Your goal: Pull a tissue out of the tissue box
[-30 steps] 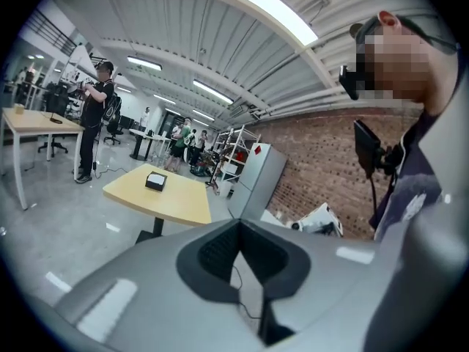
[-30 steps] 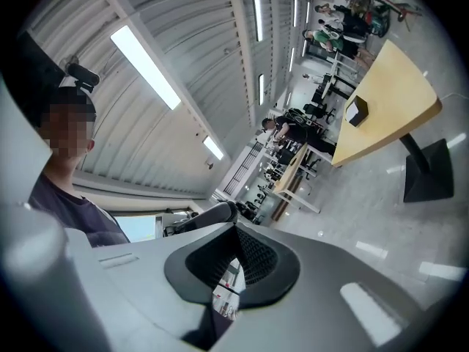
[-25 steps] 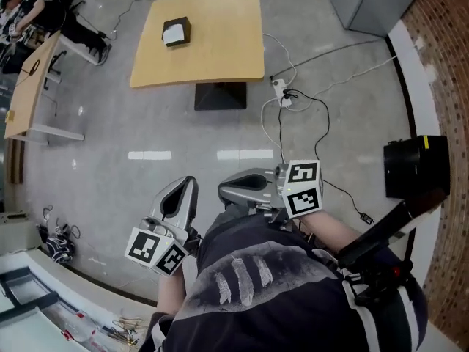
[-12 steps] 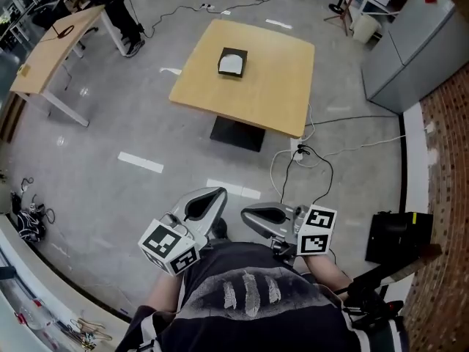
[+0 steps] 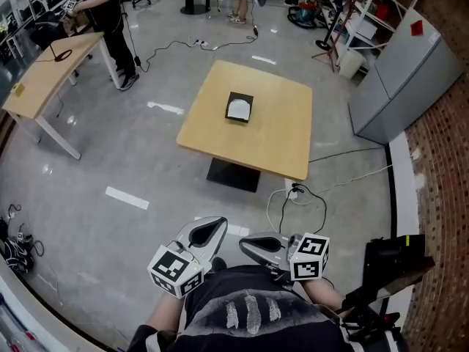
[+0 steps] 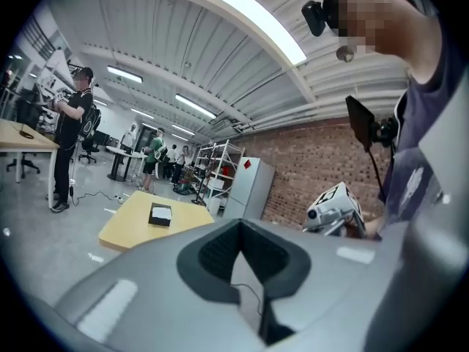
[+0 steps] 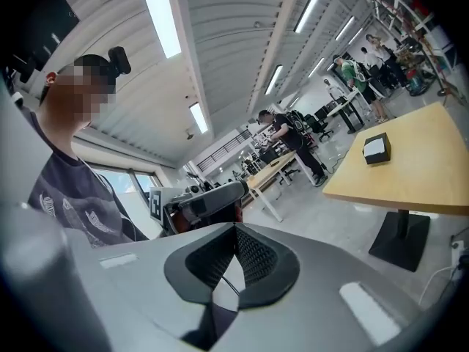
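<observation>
tissue box (image 5: 239, 108) sits well ahead of the person, on a square, pale wooden tabletop (image 5: 272, 138), a little left of its middle: a dark, low box with white tissue showing on top. closest in, both hands are held low against a dark printed shirt (image 5: 249, 315), the grippers side by side and pointing forward, nearly level. the left gripper (image 5: 207, 230) has its smooth grey jaws clenched, the ribbed black pads pressed together with nothing between them. the right gripper (image 5: 253, 244) is the same, clenched and empty. each carries a white cube with black square markers. beyond them is a glossy grey concrete floor (image 5: 110, 160), with thin cables (image 5: 293, 196) looping near the table's dark pedestal base (image 5: 234, 174). farther right stand a grey metal cabinet (image 5: 399, 79) and a red brick wall (image 5: 440, 145).
</observation>
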A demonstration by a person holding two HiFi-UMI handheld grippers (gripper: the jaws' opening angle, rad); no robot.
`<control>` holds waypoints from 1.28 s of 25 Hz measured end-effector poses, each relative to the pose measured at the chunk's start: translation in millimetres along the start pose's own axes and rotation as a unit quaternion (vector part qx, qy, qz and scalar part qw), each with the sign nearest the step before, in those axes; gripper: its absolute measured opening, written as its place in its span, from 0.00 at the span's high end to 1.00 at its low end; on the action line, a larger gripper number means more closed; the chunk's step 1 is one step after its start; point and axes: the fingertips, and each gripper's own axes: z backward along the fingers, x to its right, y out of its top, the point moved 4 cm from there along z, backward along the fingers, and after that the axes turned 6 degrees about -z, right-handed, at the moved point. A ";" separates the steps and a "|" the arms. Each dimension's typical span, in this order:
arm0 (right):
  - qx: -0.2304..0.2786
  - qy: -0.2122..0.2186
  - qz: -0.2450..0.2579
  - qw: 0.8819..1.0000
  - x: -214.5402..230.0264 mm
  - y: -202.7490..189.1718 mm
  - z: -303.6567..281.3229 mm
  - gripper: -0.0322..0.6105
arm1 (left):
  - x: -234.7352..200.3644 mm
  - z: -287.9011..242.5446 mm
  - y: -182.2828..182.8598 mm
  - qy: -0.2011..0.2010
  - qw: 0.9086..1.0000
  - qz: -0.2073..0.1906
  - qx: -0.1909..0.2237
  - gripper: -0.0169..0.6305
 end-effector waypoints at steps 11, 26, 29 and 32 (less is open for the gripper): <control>-0.014 -0.006 -0.006 1.000 10.9 12.1 -36.8 0.96 | -38.2 12.8 3.4 0.003 0.999 0.022 0.026 0.97; -0.024 0.071 -0.028 0.997 67.8 81.5 -45.1 0.96 | -85.7 -51.0 42.3 0.064 0.997 0.009 -0.035 0.98; -0.001 0.070 -0.035 0.997 95.3 97.8 -32.0 0.96 | -88.9 -81.7 45.2 0.054 0.997 0.007 -0.050 0.98; 0.006 0.076 -0.032 0.997 123.7 120.0 -19.9 0.96 | -97.5 -115.9 57.7 0.059 0.997 -0.001 -0.056 0.98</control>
